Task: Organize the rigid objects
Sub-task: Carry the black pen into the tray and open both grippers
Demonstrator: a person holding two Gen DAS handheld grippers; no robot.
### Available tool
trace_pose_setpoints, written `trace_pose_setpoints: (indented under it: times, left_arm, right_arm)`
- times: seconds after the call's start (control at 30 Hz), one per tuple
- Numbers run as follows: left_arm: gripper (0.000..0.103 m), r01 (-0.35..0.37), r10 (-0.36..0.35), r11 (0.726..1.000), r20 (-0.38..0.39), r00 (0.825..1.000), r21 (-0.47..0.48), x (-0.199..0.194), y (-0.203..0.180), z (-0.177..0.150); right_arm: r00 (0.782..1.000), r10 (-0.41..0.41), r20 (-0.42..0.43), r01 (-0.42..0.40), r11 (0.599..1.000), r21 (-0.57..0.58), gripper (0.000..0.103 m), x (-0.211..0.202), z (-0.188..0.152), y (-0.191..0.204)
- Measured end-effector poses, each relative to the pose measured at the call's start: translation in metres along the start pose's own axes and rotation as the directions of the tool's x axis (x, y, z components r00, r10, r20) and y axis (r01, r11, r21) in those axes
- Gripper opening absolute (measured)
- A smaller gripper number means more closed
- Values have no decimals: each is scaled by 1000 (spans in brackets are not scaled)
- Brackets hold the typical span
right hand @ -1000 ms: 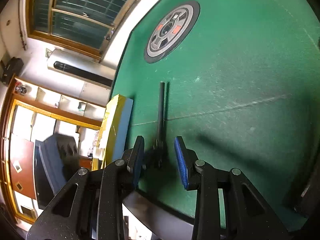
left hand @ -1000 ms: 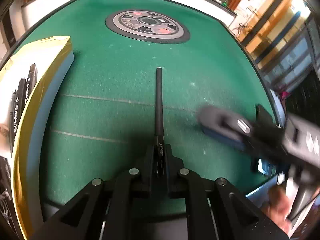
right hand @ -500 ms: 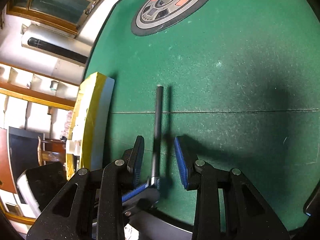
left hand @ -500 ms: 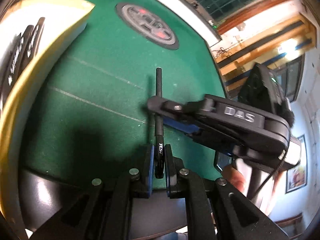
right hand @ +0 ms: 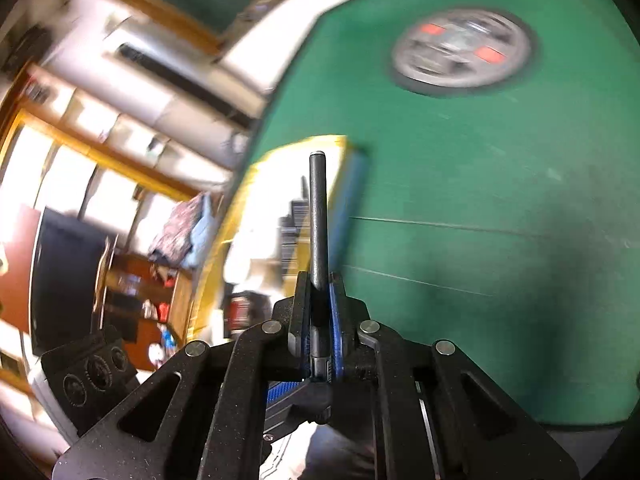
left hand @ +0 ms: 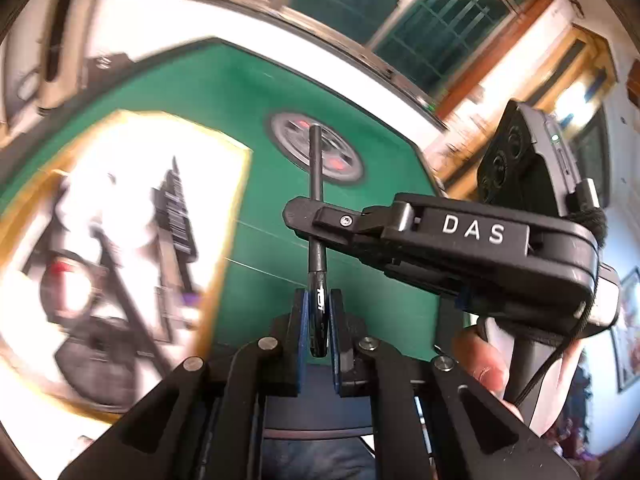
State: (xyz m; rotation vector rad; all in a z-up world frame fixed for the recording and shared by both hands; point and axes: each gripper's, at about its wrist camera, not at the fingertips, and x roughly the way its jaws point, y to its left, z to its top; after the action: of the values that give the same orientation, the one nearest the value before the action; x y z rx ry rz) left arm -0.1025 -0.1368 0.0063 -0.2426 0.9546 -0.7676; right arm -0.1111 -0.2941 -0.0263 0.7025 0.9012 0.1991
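Left claw [left hand: 318, 322] and right claw [right hand: 320, 312] both clamped on black pen [left hand: 316, 216].

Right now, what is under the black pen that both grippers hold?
The black pen is lifted, clamped by the left gripper and the right gripper. Beneath it lies the green table and the yellow-edged box. The box contents are too blurred to name.

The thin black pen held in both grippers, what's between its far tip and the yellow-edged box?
Nothing. In the right wrist view the thin black pen sticks out from the right gripper, its tip overlapping the blurred yellow-edged box behind it.
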Motion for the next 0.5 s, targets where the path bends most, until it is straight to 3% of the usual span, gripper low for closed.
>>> trace_pose_setpoints:
  times: [0.2,0.33,0.5]
  left_arm:
    - [8,-93,94,992,18,995,-87,-3,52,19]
    - [8,-104,100,988,-37,994,-115,18,70,22]
    - [8,-158,155,984,-44,987,-84,30,67,22]
  right_arm:
    - [997,38,-71,-45,994,-97,8,60,15,42]
    - [990,27,-139,-37,997,-68,9,100,22,37]
    - [989,1,-151,-11,998,-64,9,116,24,31]
